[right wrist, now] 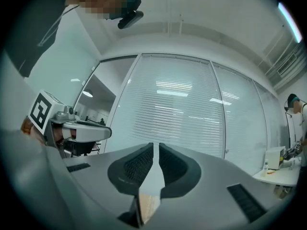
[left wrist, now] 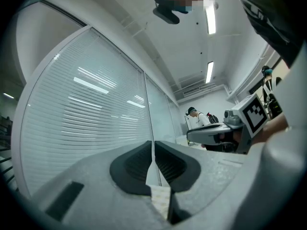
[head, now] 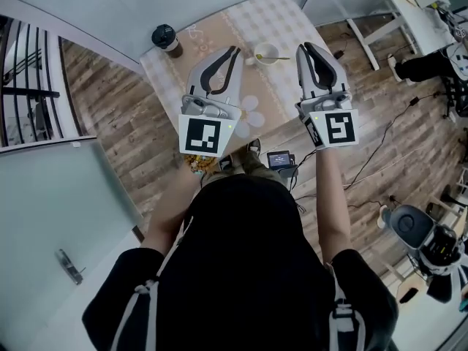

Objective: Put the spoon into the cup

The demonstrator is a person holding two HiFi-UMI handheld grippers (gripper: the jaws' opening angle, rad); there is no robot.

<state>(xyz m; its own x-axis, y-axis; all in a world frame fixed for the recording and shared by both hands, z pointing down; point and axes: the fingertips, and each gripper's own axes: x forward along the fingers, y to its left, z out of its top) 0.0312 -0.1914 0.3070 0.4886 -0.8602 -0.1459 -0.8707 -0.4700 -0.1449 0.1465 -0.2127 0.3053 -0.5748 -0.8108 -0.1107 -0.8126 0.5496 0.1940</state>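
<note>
Bare tabletop (head: 212, 31) lies open between the lidded cup (head: 166, 38) and white cup (head: 266, 53).

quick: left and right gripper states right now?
Left gripper: closed, fingers together, holding nothing.
Right gripper: closed, fingers almost touching, holding nothing.

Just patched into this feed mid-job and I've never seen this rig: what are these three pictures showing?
No robot here: a person holds a two-jaw gripper in each hand. The head view looks down on the left gripper and right gripper, raised above a table. The other two views ride on the grippers and face glass walls. Both pairs of jaws are shut on nothing. On the table stand a dark-lidded cup and a white cup, with what looks like the spoon resting in it.
</note>
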